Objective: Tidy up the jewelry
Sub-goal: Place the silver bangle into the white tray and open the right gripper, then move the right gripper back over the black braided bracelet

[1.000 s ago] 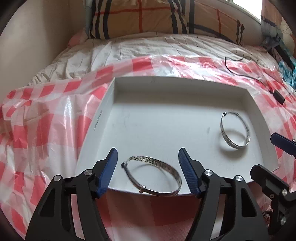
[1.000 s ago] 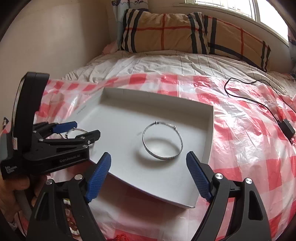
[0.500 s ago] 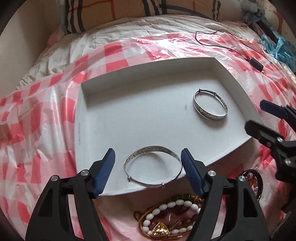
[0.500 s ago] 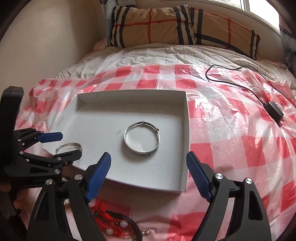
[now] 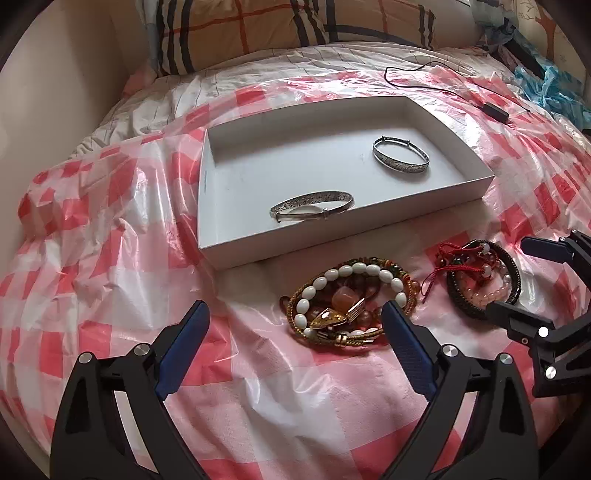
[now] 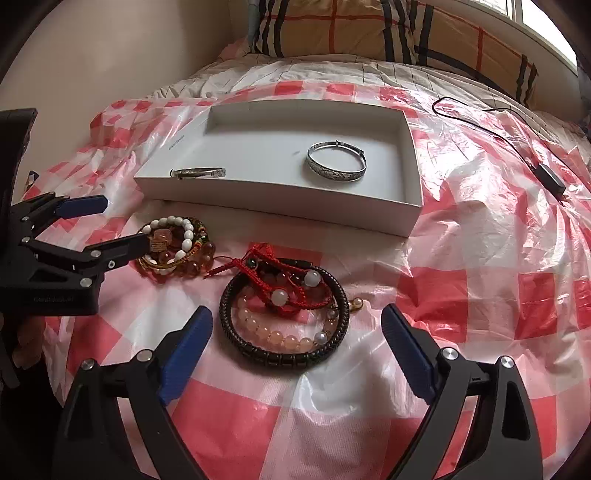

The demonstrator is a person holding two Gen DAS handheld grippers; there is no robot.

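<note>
A white shallow box [image 5: 369, 221] [image 6: 280, 206] lies on the bed and holds two silver bangles, one near its front left [image 5: 312, 206] [image 6: 197, 172] and one at the right [image 5: 400, 158] [image 6: 337, 167]. In front of the box lies a pile of white-bead and amber bracelets [image 5: 347, 306] [image 6: 173, 245]. Beside it lies a pile of black, red-cord and pink-bead bracelets [image 5: 480, 280] [image 6: 284, 314]. My left gripper [image 5: 295, 339] is open and empty just before the amber pile. My right gripper [image 6: 295, 343] is open and empty around the black pile's near side.
A red-and-white checked plastic sheet [image 5: 110, 258] covers the bed. A black cable with an adapter [image 6: 550, 177] lies at the right. Plaid pillows [image 6: 369, 26] sit at the back by the wall.
Both grippers have pulled back from the box toward me. The left one left its silver bangle in the box. The bracelet piles in front of the box have come into view.
</note>
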